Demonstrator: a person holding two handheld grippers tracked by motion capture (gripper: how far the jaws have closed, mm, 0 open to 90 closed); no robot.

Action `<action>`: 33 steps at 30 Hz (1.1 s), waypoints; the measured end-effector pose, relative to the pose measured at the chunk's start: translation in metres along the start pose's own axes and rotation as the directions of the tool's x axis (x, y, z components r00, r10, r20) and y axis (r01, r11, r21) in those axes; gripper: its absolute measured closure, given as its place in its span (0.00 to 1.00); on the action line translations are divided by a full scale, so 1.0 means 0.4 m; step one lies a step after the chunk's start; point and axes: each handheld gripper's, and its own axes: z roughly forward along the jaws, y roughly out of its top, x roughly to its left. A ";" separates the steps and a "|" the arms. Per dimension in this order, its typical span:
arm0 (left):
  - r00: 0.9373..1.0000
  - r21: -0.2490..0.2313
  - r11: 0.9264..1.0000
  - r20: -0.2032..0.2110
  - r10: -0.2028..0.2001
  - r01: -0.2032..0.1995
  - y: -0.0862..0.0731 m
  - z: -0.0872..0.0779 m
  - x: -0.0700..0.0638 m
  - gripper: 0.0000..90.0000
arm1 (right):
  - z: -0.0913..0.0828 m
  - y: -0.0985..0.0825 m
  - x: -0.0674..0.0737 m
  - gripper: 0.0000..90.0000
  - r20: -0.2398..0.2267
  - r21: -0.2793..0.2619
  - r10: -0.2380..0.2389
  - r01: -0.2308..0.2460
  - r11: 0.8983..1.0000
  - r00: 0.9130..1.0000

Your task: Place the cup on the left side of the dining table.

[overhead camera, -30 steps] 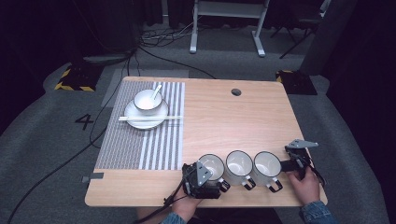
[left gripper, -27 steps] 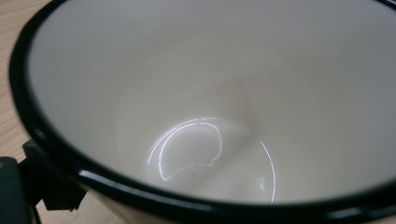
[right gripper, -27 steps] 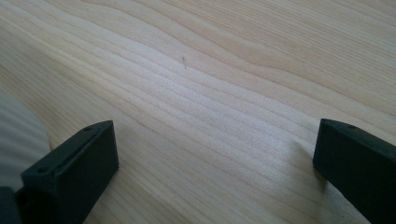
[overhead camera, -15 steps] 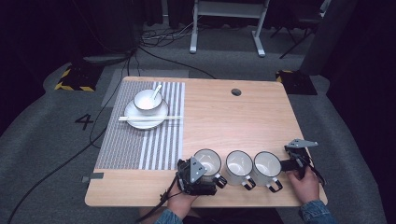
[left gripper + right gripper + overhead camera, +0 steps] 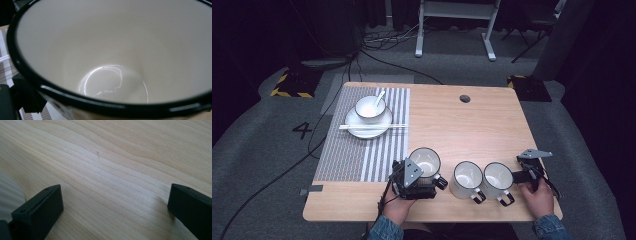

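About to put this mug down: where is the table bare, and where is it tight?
Bare wood runs from the striped mat right to the table edge, between the round hole and the mugs. Crowded: the near edge with two mugs and the right gripper, and the mat's far end holding the plate.

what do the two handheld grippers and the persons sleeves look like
Both are black handheld units. The left gripper carries a grey three-cornered plate on top, and so does the right gripper; a dark cable trails from each toward the person. In the right gripper view its two jaws are matte black rectangular blocks with small screw holes. The sleeves at both wrists are blue denim.
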 end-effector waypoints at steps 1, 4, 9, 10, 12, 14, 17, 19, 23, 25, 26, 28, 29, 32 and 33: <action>1.000 0.000 1.000 -0.002 0.002 -0.002 0.004 -0.001 0.005 0.04 | 0.000 0.000 0.000 0.00 0.000 -0.001 -0.001 0.001 1.000 1.000; 1.000 -0.006 1.000 -0.006 -0.010 0.010 0.013 -0.001 0.015 0.04 | 0.000 0.000 0.000 0.00 0.000 -0.001 -0.001 0.001 1.000 1.000; 1.000 0.000 1.000 -0.030 -0.008 0.008 0.030 -0.006 0.027 0.04 | 0.000 0.000 0.000 0.00 0.000 0.000 0.000 0.000 1.000 1.000; 0.999 -0.003 1.000 -0.034 -0.012 0.012 0.032 -0.007 0.028 0.04 | 0.000 0.000 0.000 0.00 0.001 0.000 -0.001 0.001 1.000 1.000; 0.999 -0.004 1.000 -0.040 -0.017 0.017 0.037 -0.009 0.034 0.04 | 0.000 0.000 0.000 0.00 0.000 -0.001 -0.001 0.001 1.000 1.000; 0.998 -0.005 1.000 -0.053 -0.024 0.024 0.045 -0.009 0.040 0.04 | 0.000 0.000 0.000 0.00 0.001 0.000 -0.001 0.001 1.000 1.000; 0.998 -0.016 0.999 -0.059 -0.039 0.038 0.053 -0.009 0.045 0.04 | 0.000 0.000 0.000 0.00 0.000 -0.001 -0.001 0.001 1.000 1.000; 0.995 -0.031 0.998 -0.078 -0.062 0.060 0.063 -0.010 0.057 0.04 | 0.000 0.000 0.000 0.00 0.000 -0.001 -0.001 0.001 1.000 1.000; 0.993 -0.040 0.997 -0.094 -0.074 0.070 0.073 -0.011 0.074 0.04 | 0.000 0.000 0.000 0.00 0.000 -0.001 -0.001 0.001 1.000 1.000; 0.989 -0.049 0.995 -0.116 -0.087 0.082 0.079 -0.013 0.090 0.04 | 0.000 0.000 0.000 0.00 0.000 -0.001 -0.001 0.001 1.000 1.000; 0.987 -0.056 0.994 -0.127 -0.098 0.092 0.081 -0.013 0.094 0.04 | 0.000 0.000 0.000 0.00 0.000 0.000 0.000 0.000 1.000 1.000; 0.983 -0.068 0.993 -0.150 -0.106 0.097 0.086 -0.015 0.108 0.04 | 0.000 0.000 0.000 0.00 0.000 -0.001 -0.001 0.001 1.000 1.000; 0.981 -0.071 0.993 -0.160 -0.107 0.096 0.087 -0.016 0.115 0.04 | 0.000 0.000 0.000 0.00 0.000 -0.001 -0.001 0.001 1.000 1.000; 0.975 -0.071 0.993 -0.195 -0.106 0.093 0.093 -0.022 0.134 0.04 | 0.000 0.000 0.000 0.00 0.000 -0.001 -0.001 0.001 1.000 1.000; 0.974 -0.071 0.993 -0.203 -0.102 0.089 0.094 -0.025 0.141 0.04 | 0.000 0.000 0.000 0.00 0.001 -0.001 -0.001 0.001 1.000 1.000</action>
